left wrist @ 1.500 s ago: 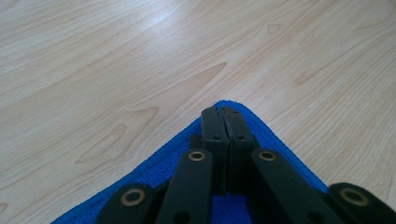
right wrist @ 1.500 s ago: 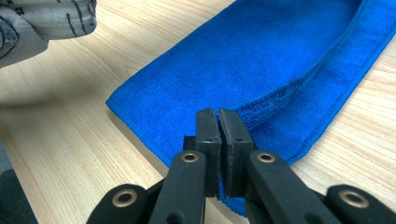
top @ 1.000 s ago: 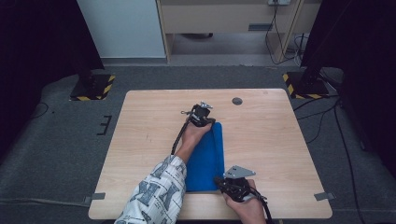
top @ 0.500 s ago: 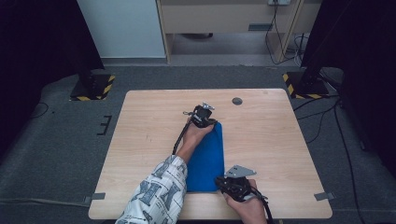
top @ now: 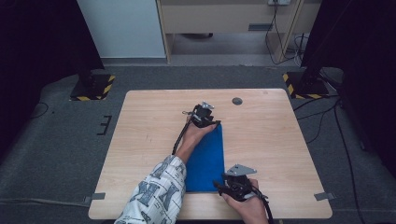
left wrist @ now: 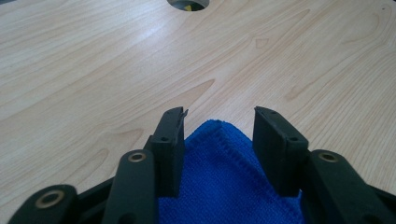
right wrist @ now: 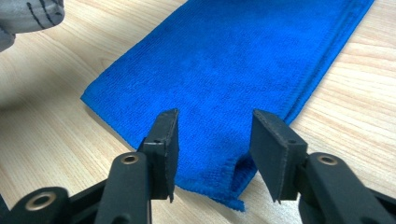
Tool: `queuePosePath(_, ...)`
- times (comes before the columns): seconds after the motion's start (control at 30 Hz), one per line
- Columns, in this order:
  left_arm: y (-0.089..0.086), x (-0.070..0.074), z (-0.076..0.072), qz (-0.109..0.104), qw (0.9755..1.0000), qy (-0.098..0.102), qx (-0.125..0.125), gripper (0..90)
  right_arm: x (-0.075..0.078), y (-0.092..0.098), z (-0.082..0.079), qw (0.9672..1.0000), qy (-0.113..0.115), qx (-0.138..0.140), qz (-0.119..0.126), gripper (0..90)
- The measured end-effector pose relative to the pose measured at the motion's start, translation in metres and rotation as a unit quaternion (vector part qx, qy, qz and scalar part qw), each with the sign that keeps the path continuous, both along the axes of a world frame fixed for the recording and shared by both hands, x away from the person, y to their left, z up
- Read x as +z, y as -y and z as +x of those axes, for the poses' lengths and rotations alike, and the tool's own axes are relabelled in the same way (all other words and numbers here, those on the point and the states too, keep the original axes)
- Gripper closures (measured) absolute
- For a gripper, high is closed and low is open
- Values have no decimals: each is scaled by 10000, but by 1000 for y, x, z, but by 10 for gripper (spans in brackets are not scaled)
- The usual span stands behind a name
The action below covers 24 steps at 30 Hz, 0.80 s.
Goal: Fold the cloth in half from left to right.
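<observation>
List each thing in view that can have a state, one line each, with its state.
Blue cloth: folded into a long strip, flat on the table.
Left gripper: open, fingers just opened, far corner of the cloth lying loose between them.
Right gripper: open, fingers just opened, near corner between them, its edge slightly lifted.

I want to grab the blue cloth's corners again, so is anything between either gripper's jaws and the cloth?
Nothing visible. The blue cloth lies flat; its far corner sits between the left gripper's just-opened jaws, its near corner between the right gripper's.
</observation>
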<state>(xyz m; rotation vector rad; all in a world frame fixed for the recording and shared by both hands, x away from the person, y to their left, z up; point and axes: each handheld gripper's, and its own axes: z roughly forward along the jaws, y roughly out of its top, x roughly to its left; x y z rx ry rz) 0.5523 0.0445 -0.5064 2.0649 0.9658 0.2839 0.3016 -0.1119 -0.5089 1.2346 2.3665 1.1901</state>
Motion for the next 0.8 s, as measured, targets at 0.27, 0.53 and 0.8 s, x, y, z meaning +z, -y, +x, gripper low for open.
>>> queuePosePath(0.27, 1, 8, -4, -100, 9997, 172, -128, 357, 2, 3, 3, 9999, 108, -22, -118, 350)
queuePosePath(0.53, -5, 17, -14, -5, 9993, 194, -319, 226, 7, 12, 9, 9994, 288, -135, -106, 175)
queuePosePath(0.8, -18, 22, -23, 187, 9991, 113, -367, 88, 10, 18, 22, 9993, 341, -109, -110, 98)
